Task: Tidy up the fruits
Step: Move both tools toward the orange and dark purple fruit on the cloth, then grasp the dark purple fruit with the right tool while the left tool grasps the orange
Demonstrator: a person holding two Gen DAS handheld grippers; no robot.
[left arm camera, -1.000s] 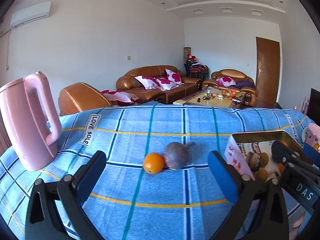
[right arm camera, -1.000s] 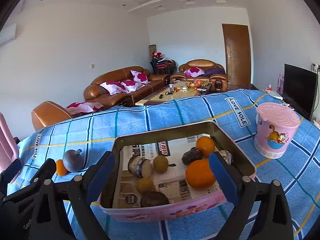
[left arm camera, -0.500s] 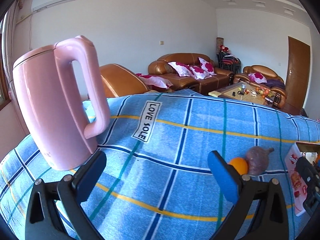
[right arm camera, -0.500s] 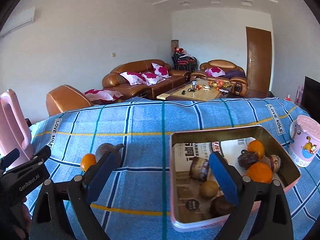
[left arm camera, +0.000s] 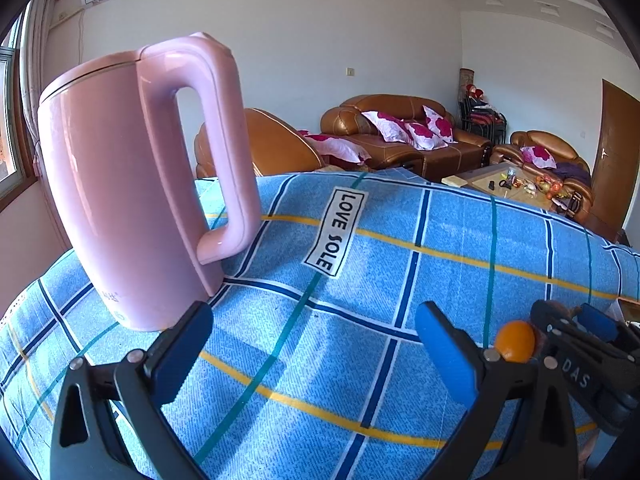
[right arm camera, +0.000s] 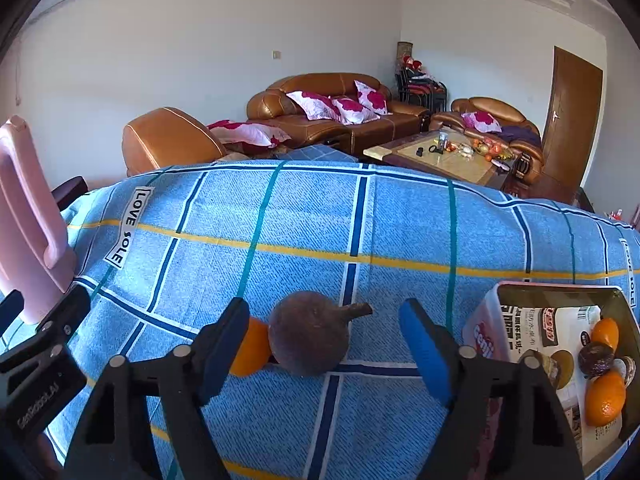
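right gripper: jaws wide, framing brown stemmed fruit on tablecloth, touching orange. left gripper: wide, empty. risk: left finger nudging orange, rolling both.

We see open blue cloth ahead of the left gripper; the pink kettle blocks its left side.

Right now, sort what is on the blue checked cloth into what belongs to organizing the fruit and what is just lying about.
Belongs to the job:
- round brown stemmed fruit, between the open right tool's fingers
- small orange touching it
- paper-lined rectangular tin holding fruit
- open left tool, empty

Just lying about:
- tall pink plastic kettle
- blue checked cloth
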